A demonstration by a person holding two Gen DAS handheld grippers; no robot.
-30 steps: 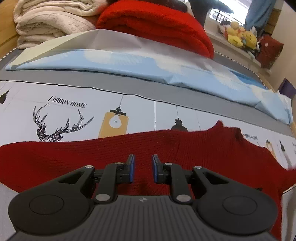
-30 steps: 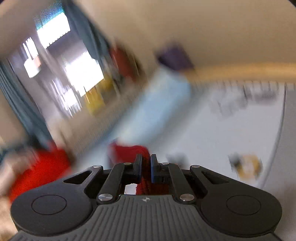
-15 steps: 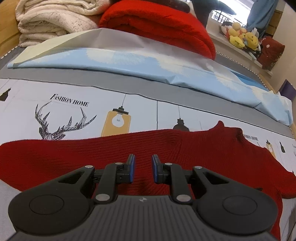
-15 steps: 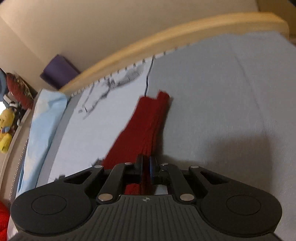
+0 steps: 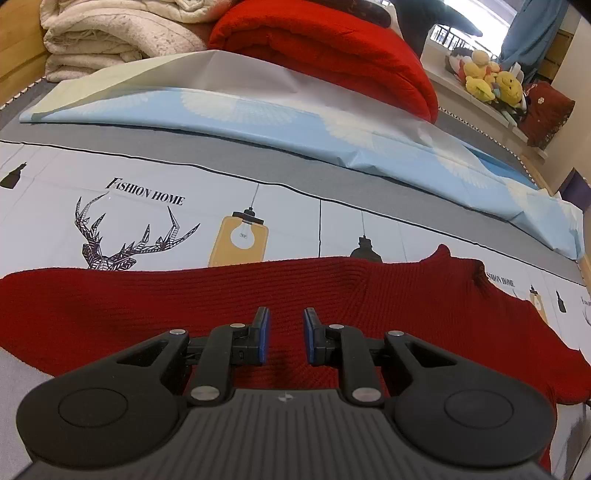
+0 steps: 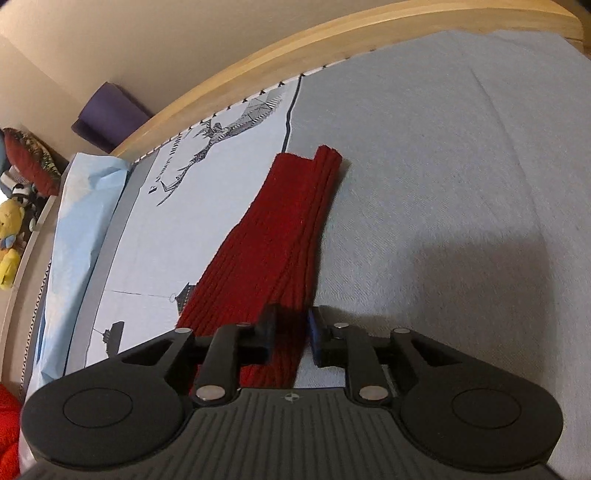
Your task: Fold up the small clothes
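Observation:
A dark red knitted sweater (image 5: 258, 295) lies flat across the printed bed sheet (image 5: 147, 206) in the left wrist view, its collar (image 5: 476, 273) toward the right. My left gripper (image 5: 285, 336) is open and hovers low over the sweater's body, holding nothing. In the right wrist view one red sleeve (image 6: 280, 229) lies stretched out on the sheet, its cuff at the far end. My right gripper (image 6: 290, 332) is open, its fingers standing on either side of the sleeve near its base.
A folded light blue sheet (image 5: 295, 122), a red blanket (image 5: 332, 48) and a cream blanket (image 5: 110, 33) lie at the head of the bed. Plush toys (image 5: 487, 77) sit on a ledge. The wooden bed frame (image 6: 295, 62) borders the grey cover (image 6: 461, 184).
My right gripper swung down from a blurred raised view to the sleeve on the bed and opened from shut. My left gripper stayed open over the sweater body.

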